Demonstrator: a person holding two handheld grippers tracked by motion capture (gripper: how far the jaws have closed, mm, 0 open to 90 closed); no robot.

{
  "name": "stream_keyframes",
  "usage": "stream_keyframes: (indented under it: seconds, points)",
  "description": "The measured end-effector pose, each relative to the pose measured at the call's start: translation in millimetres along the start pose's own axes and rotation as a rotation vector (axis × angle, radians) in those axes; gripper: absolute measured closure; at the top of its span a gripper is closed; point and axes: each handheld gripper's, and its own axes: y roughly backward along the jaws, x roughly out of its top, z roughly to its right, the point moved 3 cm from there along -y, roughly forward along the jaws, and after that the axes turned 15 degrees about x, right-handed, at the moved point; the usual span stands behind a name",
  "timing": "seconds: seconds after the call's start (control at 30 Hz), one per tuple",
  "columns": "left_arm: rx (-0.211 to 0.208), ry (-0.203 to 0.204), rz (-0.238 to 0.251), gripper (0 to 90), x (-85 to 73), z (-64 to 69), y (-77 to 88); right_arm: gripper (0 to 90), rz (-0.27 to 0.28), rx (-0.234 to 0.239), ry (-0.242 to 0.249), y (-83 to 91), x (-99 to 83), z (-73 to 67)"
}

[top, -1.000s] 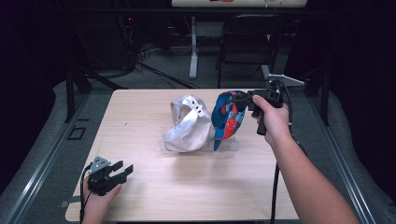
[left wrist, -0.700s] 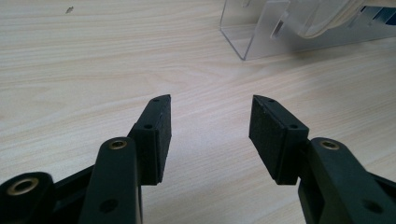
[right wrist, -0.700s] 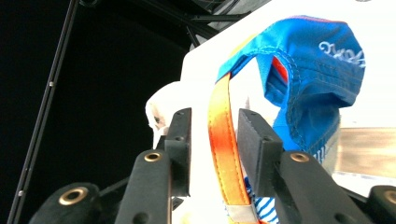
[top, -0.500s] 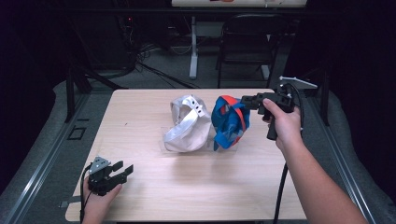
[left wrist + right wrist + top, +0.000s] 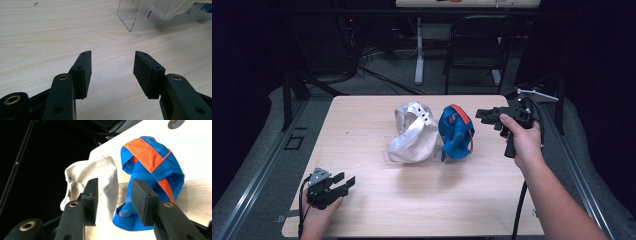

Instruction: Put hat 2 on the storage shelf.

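Note:
A white cap (image 5: 414,132) and a blue cap with orange bands (image 5: 456,132) sit side by side on a clear stand (image 5: 136,18) at the middle of the wooden table (image 5: 377,205). My right gripper (image 5: 482,115) hovers just right of the blue cap (image 5: 152,170), open, nothing between its jaws, apart from the cap. The white cap (image 5: 100,175) lies beyond it in the right gripper view. My left gripper (image 5: 346,183) rests low near the table's front left corner, open and empty (image 5: 112,61), pointing toward the stand.
A black chair (image 5: 477,45) and a white table leg (image 5: 419,50) stand behind the table among floor cables. Grey floor rails run along both sides. Bare wood stretches between my left gripper and the caps.
My right gripper has let go of the blue cap and drawn back to the right. The blue cap now rests beside the white one. The left gripper has not moved.

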Motion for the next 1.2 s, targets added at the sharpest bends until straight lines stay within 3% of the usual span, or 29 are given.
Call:
stream_keyframes:
  seconds: [0.33,0.53,0.77,0.93,1.2]
  points:
    - [-0.02,-0.002,-0.002,48.2,2.1,3.7,-6.8,52.4,-0.022,-0.035,0.067,0.7,-19.7,7.8]
    - [-0.03,-0.005,-0.006,48.1,4.0,6.1,-9.8,50.8,-0.042,-0.069,0.176,3.1,-42.3,9.7]
    - [-0.035,-0.01,-0.01,48.1,4.6,8.2,-12.3,49.2,-0.059,-0.076,0.261,3.8,-70.8,20.8]
    - [-0.033,-0.006,-0.016,48.1,3.7,7.2,-12.7,49.6,-0.059,-0.081,0.294,6.9,-93.8,33.6]
    - [-0.035,-0.006,-0.023,48.1,3.0,7.6,-12.7,49.7,-0.027,-0.096,0.304,11.1,-126.5,62.2]
